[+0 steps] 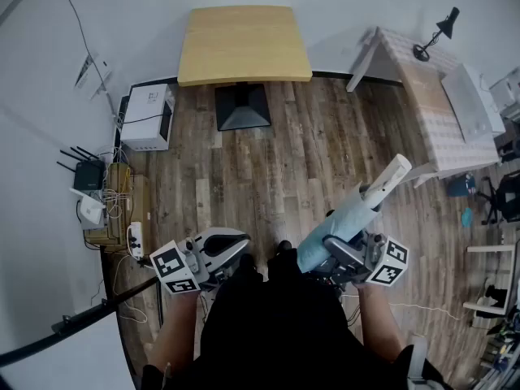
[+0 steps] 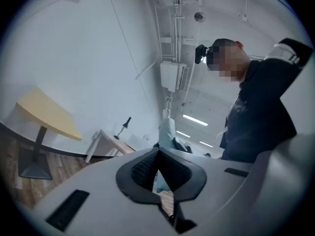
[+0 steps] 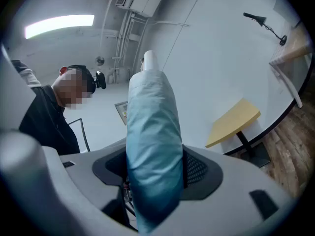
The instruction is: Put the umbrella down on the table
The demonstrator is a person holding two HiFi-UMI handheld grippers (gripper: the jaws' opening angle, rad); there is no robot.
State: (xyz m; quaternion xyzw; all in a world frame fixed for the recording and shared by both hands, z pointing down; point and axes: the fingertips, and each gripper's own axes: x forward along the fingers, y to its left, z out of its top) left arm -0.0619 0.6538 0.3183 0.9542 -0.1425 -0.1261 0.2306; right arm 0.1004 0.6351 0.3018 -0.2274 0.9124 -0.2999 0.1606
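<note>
A folded light-blue umbrella (image 1: 345, 218) with a white handle (image 1: 392, 177) sticks up and to the right from my right gripper (image 1: 337, 240), which is shut on its cloth body. In the right gripper view the umbrella (image 3: 152, 132) fills the space between the dark pads of the right gripper (image 3: 155, 167) and stands nearly upright. My left gripper (image 1: 242, 244) hangs at the same height to the left, apart from the umbrella. Its pads (image 2: 142, 168) meet at the tip of the left gripper (image 2: 157, 154) with nothing between them. The yellow table (image 1: 244, 43) stands far ahead across the floor.
The yellow table rests on a black pedestal base (image 1: 242, 108). A pale table (image 1: 439, 112) with a black desk lamp (image 1: 433, 37) is at the right. A white box (image 1: 146, 116), a router (image 1: 88, 171) and cables (image 1: 122, 218) line the left wall. Wood floor (image 1: 284, 169) lies between.
</note>
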